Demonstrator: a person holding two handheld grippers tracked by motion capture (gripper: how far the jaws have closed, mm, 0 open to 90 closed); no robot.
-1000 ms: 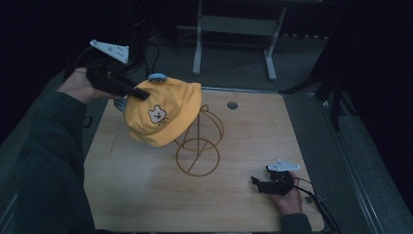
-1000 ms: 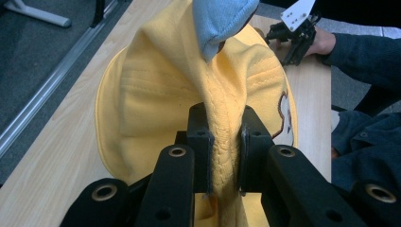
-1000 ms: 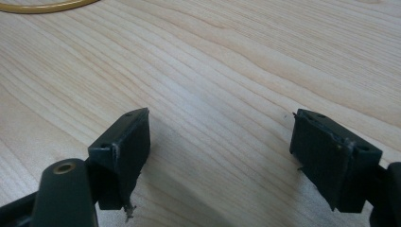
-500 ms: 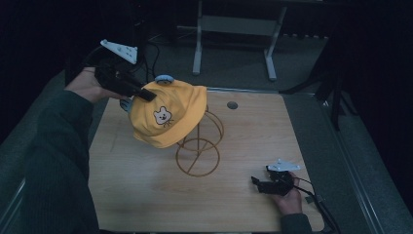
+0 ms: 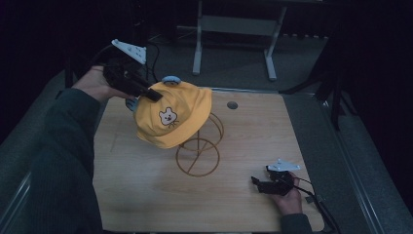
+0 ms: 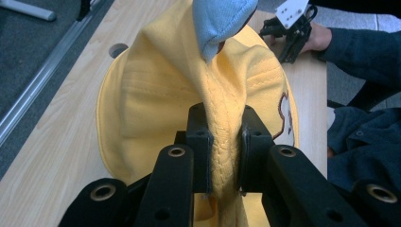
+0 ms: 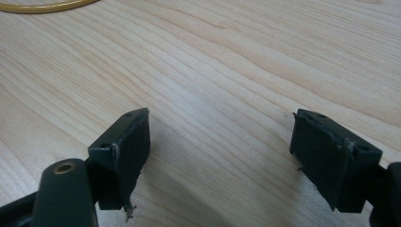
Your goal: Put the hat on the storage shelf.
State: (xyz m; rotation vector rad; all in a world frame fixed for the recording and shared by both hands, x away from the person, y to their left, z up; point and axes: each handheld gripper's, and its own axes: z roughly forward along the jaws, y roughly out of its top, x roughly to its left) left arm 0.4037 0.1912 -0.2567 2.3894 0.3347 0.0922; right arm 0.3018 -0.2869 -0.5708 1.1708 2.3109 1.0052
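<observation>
The left gripper [image 6: 222,142] pinches a fold of the yellow cap [image 5: 173,114], holding it above the gold wire stand [image 5: 198,156] near the table's [image 5: 146,195] middle. The cap carries a small bear-face patch [image 5: 167,117] (no readable lettering or brand) and a light-blue ear [image 6: 220,23]. The right gripper [image 7: 220,151] rests low over the wood, jaws spread wide and empty.

One yellow cap [image 5: 174,119], one wire stand [image 5: 198,155], two tongs [image 5: 151,96] [image 5: 256,183]

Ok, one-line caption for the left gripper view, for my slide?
Left hand-held gripper pinching a fold of the yellow cap above the wooden table.
</observation>
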